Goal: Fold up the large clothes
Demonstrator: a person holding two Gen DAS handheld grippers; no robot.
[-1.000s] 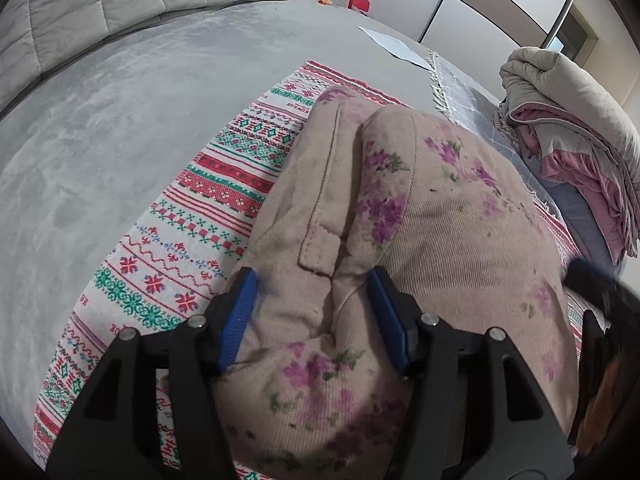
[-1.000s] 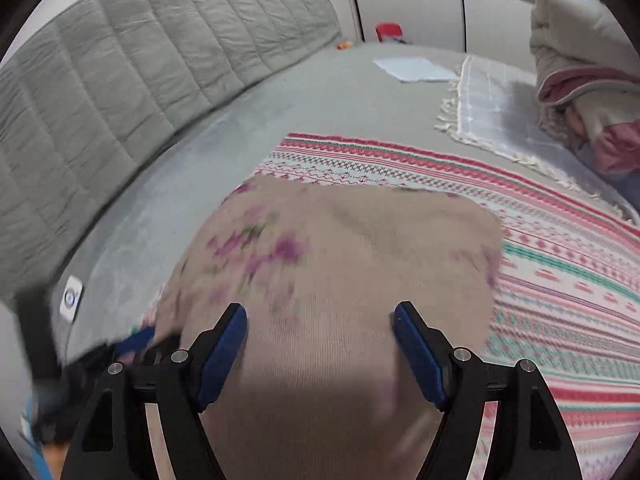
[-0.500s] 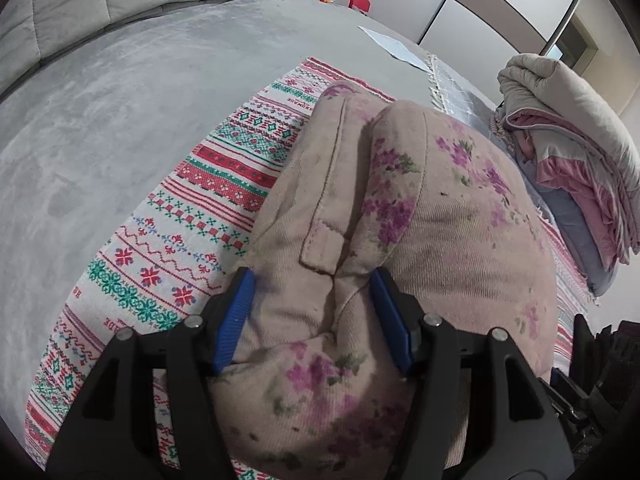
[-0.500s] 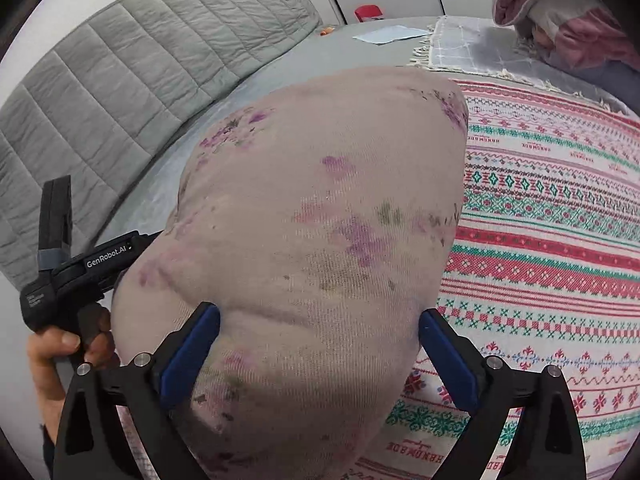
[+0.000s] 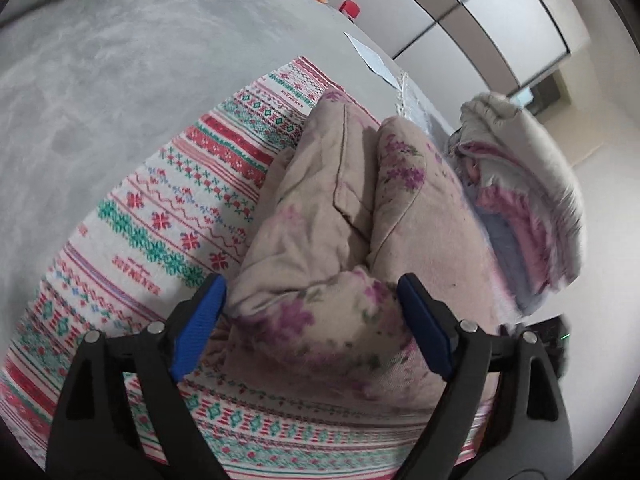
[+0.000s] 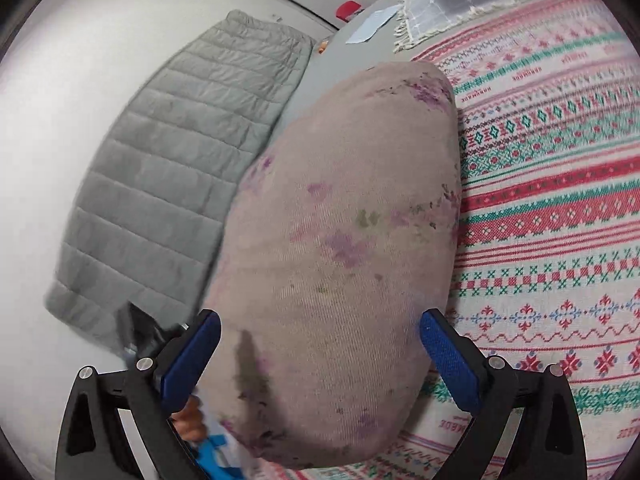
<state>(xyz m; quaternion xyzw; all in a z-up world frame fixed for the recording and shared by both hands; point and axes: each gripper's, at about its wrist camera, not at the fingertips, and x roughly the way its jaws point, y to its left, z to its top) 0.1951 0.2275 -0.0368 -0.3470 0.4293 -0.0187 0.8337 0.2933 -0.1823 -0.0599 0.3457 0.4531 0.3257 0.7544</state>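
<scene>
step: release folded garment (image 5: 360, 216) | place: on patterned cloth (image 5: 168, 216), near bed's (image 5: 100, 80) front edge | left gripper (image 5: 312, 320): jaws just opening, pads clear | right gripper (image 6: 320, 356): jaws just opened wide, released | advice: back out level, don't snag fold

Big bed with a grey suede-ish cover (image 5: 120, 80) and a grey quilted padded headboard (image 6: 180, 152) against a plain white wall (image 6: 80, 60). Far side has tall wardrobe doors (image 5: 480, 12), white panels with dark trim. Pale floor (image 5: 600, 320) down the right (lighting is soft and even, kinda blurry).
</scene>
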